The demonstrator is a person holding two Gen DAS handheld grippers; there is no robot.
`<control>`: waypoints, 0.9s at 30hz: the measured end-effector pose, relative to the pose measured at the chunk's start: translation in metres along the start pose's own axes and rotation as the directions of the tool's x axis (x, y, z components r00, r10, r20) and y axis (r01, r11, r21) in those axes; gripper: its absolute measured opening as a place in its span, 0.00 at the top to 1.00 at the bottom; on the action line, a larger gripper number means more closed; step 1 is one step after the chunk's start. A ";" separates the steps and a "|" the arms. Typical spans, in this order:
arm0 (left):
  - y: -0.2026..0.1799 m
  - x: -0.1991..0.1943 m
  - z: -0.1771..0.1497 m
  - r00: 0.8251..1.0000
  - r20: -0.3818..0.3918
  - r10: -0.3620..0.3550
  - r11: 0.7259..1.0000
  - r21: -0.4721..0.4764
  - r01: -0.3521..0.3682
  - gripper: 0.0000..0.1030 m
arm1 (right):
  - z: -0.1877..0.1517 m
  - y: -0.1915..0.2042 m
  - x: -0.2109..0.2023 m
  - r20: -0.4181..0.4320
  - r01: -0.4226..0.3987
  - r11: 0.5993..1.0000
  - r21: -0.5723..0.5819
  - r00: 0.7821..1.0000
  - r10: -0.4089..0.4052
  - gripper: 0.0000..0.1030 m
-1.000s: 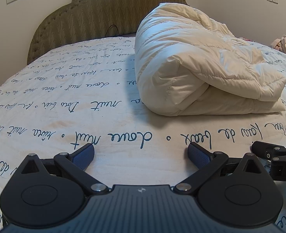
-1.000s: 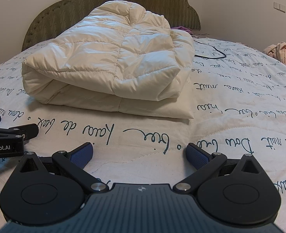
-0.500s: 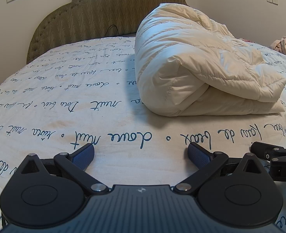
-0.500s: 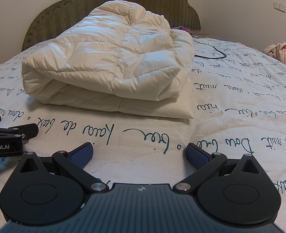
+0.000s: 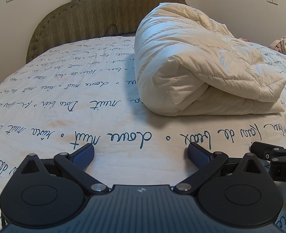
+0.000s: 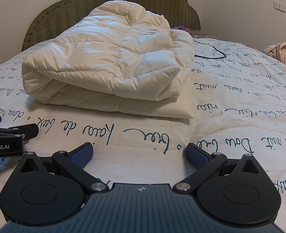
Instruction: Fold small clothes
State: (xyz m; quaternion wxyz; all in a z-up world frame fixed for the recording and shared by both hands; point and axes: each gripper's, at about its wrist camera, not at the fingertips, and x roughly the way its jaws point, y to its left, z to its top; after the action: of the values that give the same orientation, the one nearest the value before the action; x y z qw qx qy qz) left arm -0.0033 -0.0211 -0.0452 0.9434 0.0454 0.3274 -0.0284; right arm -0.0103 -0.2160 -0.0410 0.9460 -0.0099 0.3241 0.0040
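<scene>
A cream padded jacket point(image 5: 197, 66) lies folded in a thick bundle on the bed; it also shows in the right wrist view point(image 6: 112, 66). My left gripper point(image 5: 141, 154) is open and empty, low over the sheet, short of the jacket's left end. My right gripper point(image 6: 139, 153) is open and empty, low over the sheet in front of the jacket. Each gripper shows at the edge of the other's view: the right one point(image 5: 275, 155) and the left one point(image 6: 11, 134).
The bed sheet point(image 5: 65, 101) is white with dark script. A padded olive headboard point(image 5: 96, 11) stands behind. A black cable point(image 6: 211, 53) lies right of the jacket. A pink garment heap point(image 6: 282, 52) sits at the far right, a purple cloth point(image 6: 180, 28) by the headboard.
</scene>
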 end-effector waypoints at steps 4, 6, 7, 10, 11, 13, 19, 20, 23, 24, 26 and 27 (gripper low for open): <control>0.001 0.000 0.000 1.000 0.001 -0.001 1.000 0.000 0.001 0.00 | 0.000 0.000 0.000 0.000 0.000 1.000 0.000 1.000 0.000 0.00; 0.001 0.000 0.000 1.000 0.001 -0.003 1.000 -0.003 0.003 0.00 | 0.000 0.000 0.000 0.000 0.000 1.000 0.000 1.000 0.000 0.00; 0.001 -0.001 0.000 1.000 0.001 -0.003 1.000 -0.003 0.003 0.00 | 0.000 0.000 0.000 0.000 0.000 1.000 0.000 1.000 0.000 0.00; 0.001 -0.001 0.000 1.000 0.001 -0.004 1.000 -0.004 0.004 0.00 | 0.000 0.000 0.000 0.000 0.000 1.000 0.000 1.000 0.000 0.00; 0.001 -0.001 0.000 1.000 0.001 -0.004 1.000 -0.004 0.004 0.00 | 0.000 0.000 0.000 0.000 0.000 1.000 0.000 1.000 0.000 0.00; 0.001 -0.001 0.000 1.000 0.001 -0.006 1.000 -0.006 0.006 0.00 | 0.000 0.000 0.000 0.000 0.000 1.000 0.000 1.000 0.000 0.00; 0.000 -0.001 0.000 1.000 0.000 -0.003 1.000 -0.004 0.003 0.00 | 0.000 0.000 0.000 0.000 0.000 1.000 0.000 1.000 0.000 0.00; 0.000 -0.001 0.000 1.000 0.000 -0.002 1.000 -0.002 0.002 0.00 | 0.000 0.000 0.000 0.000 0.000 1.000 0.000 1.000 0.000 0.00; 0.000 0.000 0.000 1.000 0.000 -0.001 1.000 -0.001 0.001 0.00 | 0.000 0.000 0.000 0.000 0.000 1.000 0.000 1.000 0.000 0.00; 0.001 0.000 0.000 1.000 0.000 -0.001 1.000 -0.001 0.001 0.00 | 0.000 0.000 0.000 0.000 0.000 1.000 0.000 1.000 0.000 0.00; 0.001 0.000 0.000 1.000 0.000 0.000 1.000 0.000 0.000 0.00 | 0.000 0.000 0.000 0.000 0.000 1.000 0.000 1.000 0.000 0.00; 0.001 0.000 0.000 1.000 0.000 -0.001 1.000 0.000 0.001 0.00 | 0.000 0.000 0.000 0.000 0.000 1.000 0.000 1.000 0.000 0.00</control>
State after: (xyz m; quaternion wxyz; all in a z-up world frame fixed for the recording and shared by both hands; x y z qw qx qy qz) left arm -0.0036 -0.0204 -0.0455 0.9433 0.0454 0.3274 -0.0288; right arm -0.0102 -0.2160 -0.0410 0.9460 -0.0100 0.3241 0.0040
